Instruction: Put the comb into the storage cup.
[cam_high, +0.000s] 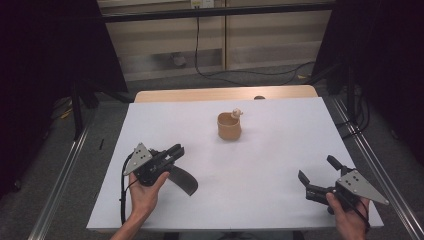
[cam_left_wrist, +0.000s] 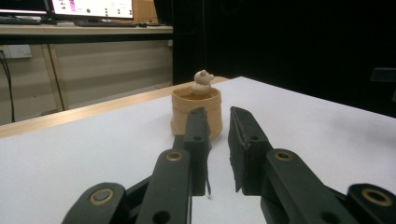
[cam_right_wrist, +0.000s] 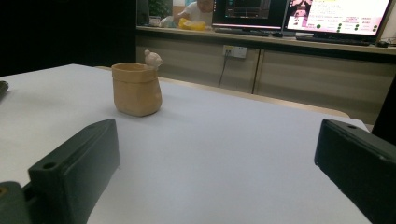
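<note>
standing well ahead of the nearly closed, empty left tool (cam_left_wrist: 217, 116), tan cup (cam_left_wrist: 196, 112)

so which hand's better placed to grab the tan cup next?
Probably left. Its tool points straight at the tan cup and sits nearer, though the jaws are nearly closed. The right tool is open but farther off.

Cup's (cam_left_wrist: 196, 112) base behind jaws
</note>
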